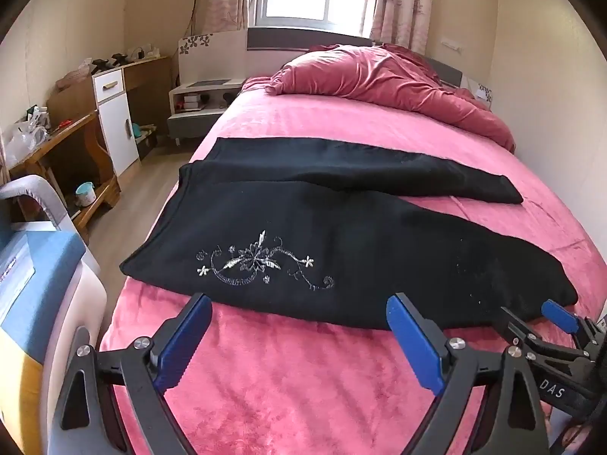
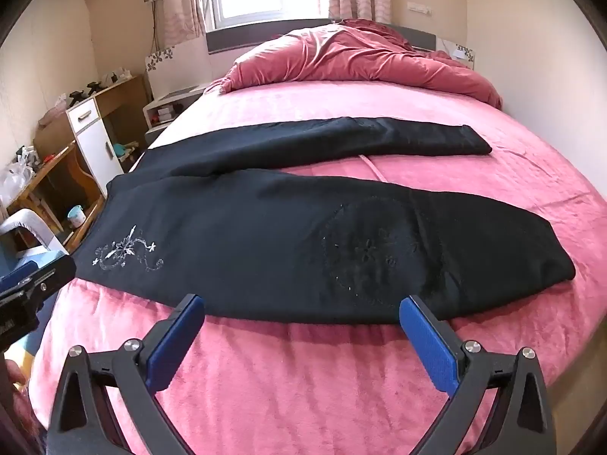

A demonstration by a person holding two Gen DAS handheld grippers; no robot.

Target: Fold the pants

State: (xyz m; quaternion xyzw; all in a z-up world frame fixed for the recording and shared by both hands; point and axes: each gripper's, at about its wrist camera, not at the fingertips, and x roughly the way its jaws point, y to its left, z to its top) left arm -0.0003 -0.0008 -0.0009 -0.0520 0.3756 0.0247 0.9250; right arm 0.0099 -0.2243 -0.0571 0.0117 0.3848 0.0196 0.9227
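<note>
Black pants [image 1: 341, 235] with white floral embroidery [image 1: 261, 261] lie spread flat across the pink bed, waist at the left, legs splayed to the right. They show the same way in the right wrist view [image 2: 303, 235]. My left gripper [image 1: 299, 303] is open and empty, its tips just short of the pants' near edge by the embroidery. My right gripper [image 2: 303, 303] is open and empty, its tips at the near edge of the near leg. The right gripper also shows at the right of the left wrist view [image 1: 531, 313].
The pink bedspread [image 1: 303, 379] covers the bed; a rumpled red duvet [image 1: 398, 79] lies at the head. A wooden desk [image 1: 68, 140], white cabinet [image 1: 117, 121] and nightstand [image 1: 201, 102] stand left of the bed. A blue-topped box [image 1: 34, 276] stands at the near left.
</note>
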